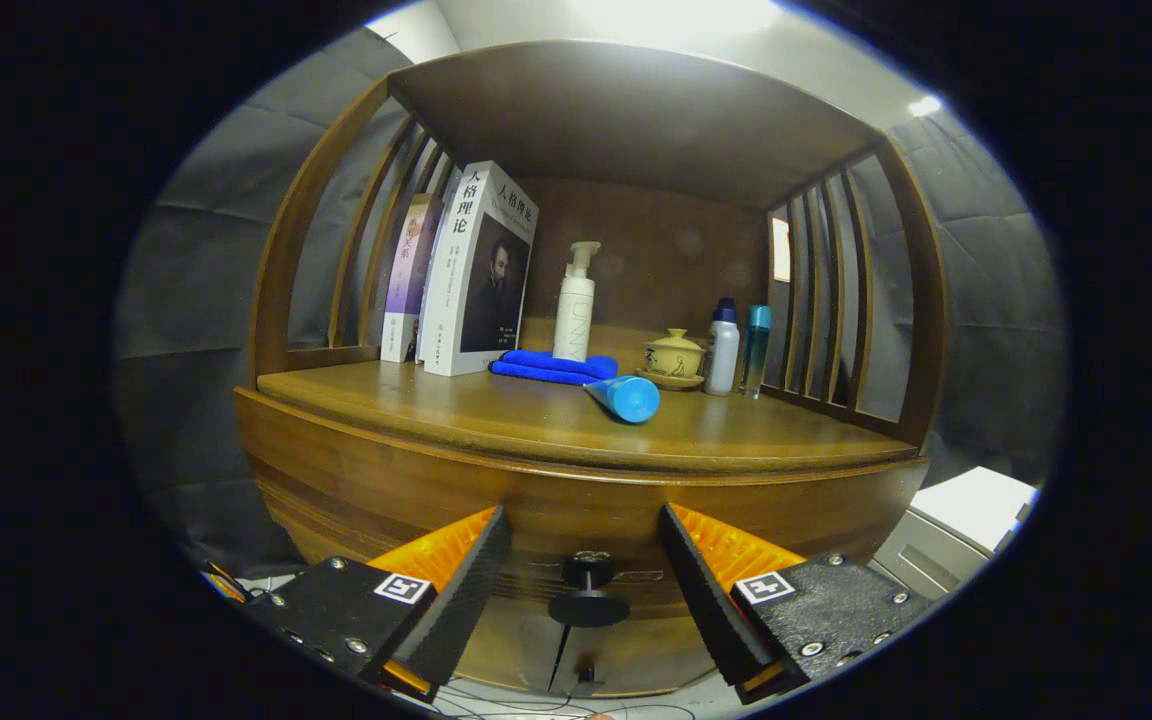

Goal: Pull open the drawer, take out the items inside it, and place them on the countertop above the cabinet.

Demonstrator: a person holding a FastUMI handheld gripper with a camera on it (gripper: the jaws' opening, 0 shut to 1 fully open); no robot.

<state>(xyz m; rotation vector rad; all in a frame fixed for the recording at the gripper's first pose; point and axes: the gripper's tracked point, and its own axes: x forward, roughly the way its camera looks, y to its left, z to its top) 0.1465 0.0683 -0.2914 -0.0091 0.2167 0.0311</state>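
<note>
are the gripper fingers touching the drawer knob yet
Apart. The gripper view shows the gripper open, with clear gaps between each finger and the drawer knob.

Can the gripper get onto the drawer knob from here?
Probably yes: the gripper is open, the drawer knob sits between its fingers with gaps either side, and nothing blocks it.

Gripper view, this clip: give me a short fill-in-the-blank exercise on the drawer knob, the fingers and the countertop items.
1. The gripper has its fingers ____, one on each side of the knob.
2. The drawer is ____.
3. The pump bottle stands on a folded blue ____.
4. On the countertop, the tube lies ahead of the ____ with a lid.

Missing words: open; closed; cloth; cup
</note>
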